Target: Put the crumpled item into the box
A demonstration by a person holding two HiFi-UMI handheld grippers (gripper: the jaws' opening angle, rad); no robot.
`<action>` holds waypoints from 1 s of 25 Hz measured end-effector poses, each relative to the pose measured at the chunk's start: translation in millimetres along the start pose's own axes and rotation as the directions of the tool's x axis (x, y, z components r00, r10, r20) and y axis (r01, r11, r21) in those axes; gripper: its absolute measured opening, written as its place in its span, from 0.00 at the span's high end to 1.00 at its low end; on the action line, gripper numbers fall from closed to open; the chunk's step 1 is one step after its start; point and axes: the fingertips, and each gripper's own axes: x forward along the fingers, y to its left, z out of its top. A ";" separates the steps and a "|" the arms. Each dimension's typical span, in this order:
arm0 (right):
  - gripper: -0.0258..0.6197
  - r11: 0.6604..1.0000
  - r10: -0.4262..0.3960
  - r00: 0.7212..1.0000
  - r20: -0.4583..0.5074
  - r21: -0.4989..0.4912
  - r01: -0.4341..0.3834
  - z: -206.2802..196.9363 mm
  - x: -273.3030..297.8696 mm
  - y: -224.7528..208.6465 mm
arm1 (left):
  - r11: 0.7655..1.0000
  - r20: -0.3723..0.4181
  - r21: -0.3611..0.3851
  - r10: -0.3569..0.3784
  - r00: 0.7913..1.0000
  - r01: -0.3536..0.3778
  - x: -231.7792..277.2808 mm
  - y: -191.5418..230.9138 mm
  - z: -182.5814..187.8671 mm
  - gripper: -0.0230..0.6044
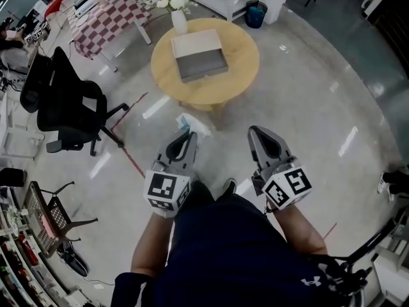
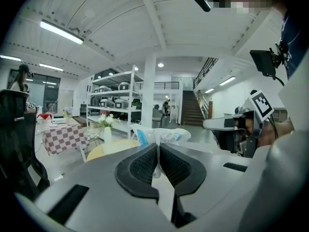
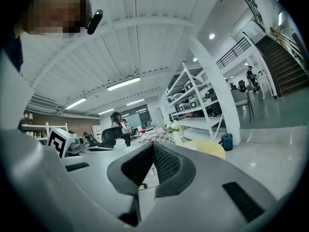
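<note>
A crumpled clear-and-blue plastic wrapper (image 1: 192, 125) sticks out of my left gripper (image 1: 189, 135), which is shut on it at about waist height above the floor. In the left gripper view the wrapper (image 2: 162, 136) bulges just past the closed jaws of the left gripper (image 2: 158, 148). An open grey-lined box (image 1: 199, 55) lies on the round wooden table (image 1: 236, 75) ahead, well beyond both grippers. My right gripper (image 1: 255, 133) is beside the left one, shut with nothing in it; the right gripper view shows the right gripper (image 3: 153, 147) with its pads meeting.
A white vase of flowers (image 1: 178, 16) stands at the table's far edge. A black office chair (image 1: 64, 104) is to the left, a checked-cloth table (image 1: 105, 15) behind it, a blue bin (image 1: 255, 13) beyond the round table. A wire chair (image 1: 45, 219) sits at lower left.
</note>
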 end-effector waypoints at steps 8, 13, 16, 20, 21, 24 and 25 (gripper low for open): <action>0.96 1.000 0.005 0.999 -0.032 0.021 -0.005 -8.7 28.5 -13.7 | 1.000 -0.004 -0.004 0.006 1.000 -0.006 24.8 22.4 1.1 0.92; 0.96 0.999 -0.037 0.999 -0.035 0.005 0.037 -6.1 61.1 -22.9 | 0.999 0.010 -0.006 -0.031 0.999 0.031 49.4 52.9 7.4 0.92; 0.96 0.997 -0.076 0.996 -0.041 -0.005 0.076 -3.9 81.0 -26.2 | 0.997 0.018 -0.008 -0.070 0.997 0.071 63.0 72.4 12.9 0.92; 0.96 0.992 -0.129 0.991 -0.041 -0.018 0.128 -0.2 111.7 -25.8 | 0.993 0.035 0.002 -0.121 0.992 0.121 80.1 104.3 23.4 0.92; 0.96 0.990 -0.143 0.989 -0.044 -0.018 0.143 -0.6 119.2 -25.4 | 0.991 0.037 0.004 -0.134 0.990 0.133 83.5 112.1 24.6 0.92; 0.96 0.982 -0.187 0.981 -0.051 -0.002 0.187 -1.6 142.5 -24.6 | 0.986 0.042 0.001 -0.164 0.986 0.164 92.6 138.4 26.5 0.92; 0.96 0.980 -0.200 0.978 -0.054 0.002 0.200 -1.8 149.8 -23.8 | 0.985 0.043 -0.001 -0.173 0.984 0.174 95.3 147.0 26.4 0.92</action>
